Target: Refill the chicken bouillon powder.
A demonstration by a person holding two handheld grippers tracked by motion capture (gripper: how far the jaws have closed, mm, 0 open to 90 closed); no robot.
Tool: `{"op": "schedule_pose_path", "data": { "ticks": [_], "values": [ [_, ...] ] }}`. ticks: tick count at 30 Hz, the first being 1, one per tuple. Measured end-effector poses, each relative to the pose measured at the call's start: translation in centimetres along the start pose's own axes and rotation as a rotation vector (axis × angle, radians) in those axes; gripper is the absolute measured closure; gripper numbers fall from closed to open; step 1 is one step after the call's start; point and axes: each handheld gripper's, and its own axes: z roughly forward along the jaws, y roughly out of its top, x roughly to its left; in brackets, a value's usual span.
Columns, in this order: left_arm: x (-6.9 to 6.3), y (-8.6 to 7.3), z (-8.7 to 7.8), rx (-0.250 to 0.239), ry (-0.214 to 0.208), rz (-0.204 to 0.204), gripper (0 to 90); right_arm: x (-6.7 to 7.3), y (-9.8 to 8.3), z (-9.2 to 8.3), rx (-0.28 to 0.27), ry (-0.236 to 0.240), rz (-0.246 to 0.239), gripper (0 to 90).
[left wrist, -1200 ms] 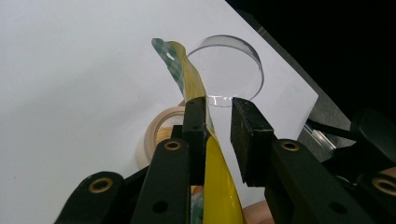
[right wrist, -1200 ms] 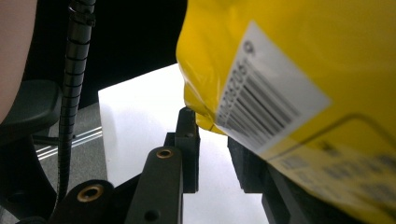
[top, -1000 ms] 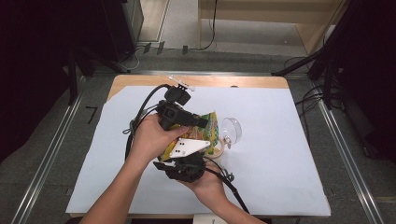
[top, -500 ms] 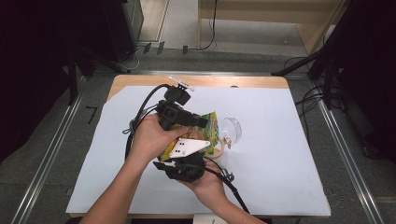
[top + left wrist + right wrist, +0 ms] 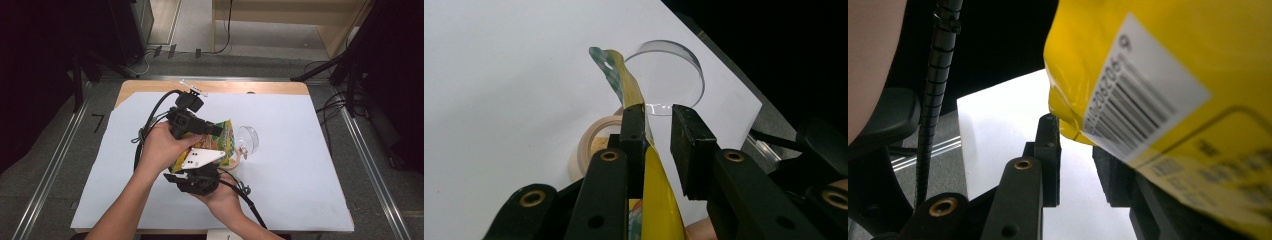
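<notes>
1. Your yellow printed foil snack bag [image 5: 220, 145] is held up mid-table, just left of the clear plastic cup [image 5: 248, 139].
2. Left gripper [image 5: 659, 122] jaws stand parted, the bag's top edge against one; right gripper [image 5: 1073, 145] jaws also gape at its bottom corner.
3. You seem mid-regrip: clamp the top edge next.

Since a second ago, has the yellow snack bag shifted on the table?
No. The yellow snack bag sits the same beside the clear cup, held between both grippers.

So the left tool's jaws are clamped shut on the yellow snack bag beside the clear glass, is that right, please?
Not quite: the left tool is open. In the left gripper view the yellow snack bag lies against one jaw only, with a clear gap to the other. The bag does sit beside the clear glass.
</notes>
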Motion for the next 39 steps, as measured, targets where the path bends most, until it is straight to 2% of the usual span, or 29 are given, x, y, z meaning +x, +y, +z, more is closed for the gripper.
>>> {"op": "schedule_pose_path", "data": {
  "ticks": [7,27,30,39],
  "values": [
    [0.2,0.0,0.1,0.003,-0.001,-0.004,76.5,0.1,0.0,0.1,0.004,0.008,0.016,73.3],
    [0.6,0.0,0.3,-0.002,-0.008,-0.024,78.3,0.2,-0.1,0.1,0.003,-0.004,0.018,74.6],
    [0.4,0.0,0.2,-0.005,-0.015,-0.015,77.9,0.2,0.0,0.0,0.006,-0.008,0.011,75.0],
    [-0.5,0.0,0.1,-0.012,0.003,0.011,77.7,0.0,-0.2,0.1,-0.016,-0.009,0.008,76.3]
  ]
}}
